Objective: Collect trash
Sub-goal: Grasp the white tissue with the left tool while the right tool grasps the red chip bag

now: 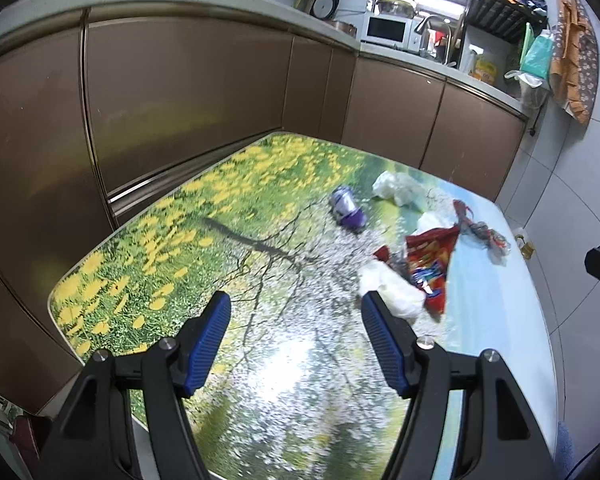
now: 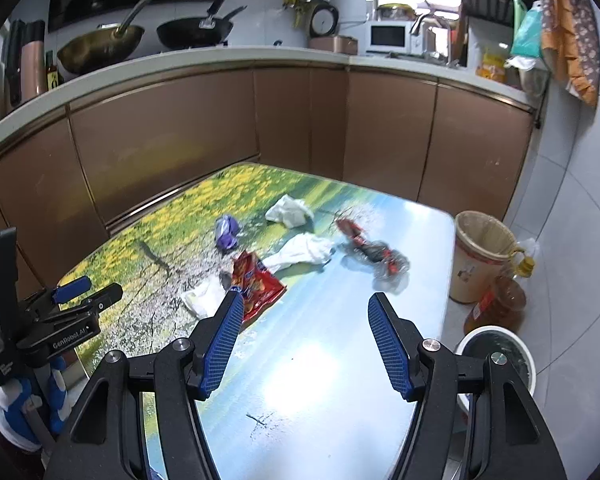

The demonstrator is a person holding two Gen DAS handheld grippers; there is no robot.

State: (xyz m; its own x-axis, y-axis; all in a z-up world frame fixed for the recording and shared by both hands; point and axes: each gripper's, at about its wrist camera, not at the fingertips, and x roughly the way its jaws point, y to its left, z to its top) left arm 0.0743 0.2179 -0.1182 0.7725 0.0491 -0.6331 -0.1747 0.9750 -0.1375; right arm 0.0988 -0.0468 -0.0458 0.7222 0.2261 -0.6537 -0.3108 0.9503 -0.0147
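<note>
brown kitchen cabinets wrap round a glossy table printed with a meadow and blossom scene. off the table's far right corner, on the floor, stands a lined waste bin, with a bottle of oil and a white pot just beside it.

the trash lies scattered across the far half of the table. the red snack bag is the nearest piece, lying beside the tip of the right gripper's left finger but not between the fingers. a white crumpled bag sits just left of it, a white tissue behind it, another white wad farther back. a crinkled red and clear wrapper lies ahead of the right gripper, apart from it. a purple wrapper lies towards the flowers.

both grippers hang over the table with jaws spread and nothing between them. the left gripper points at bare tabletop, the white bag just past its right finger.
</note>
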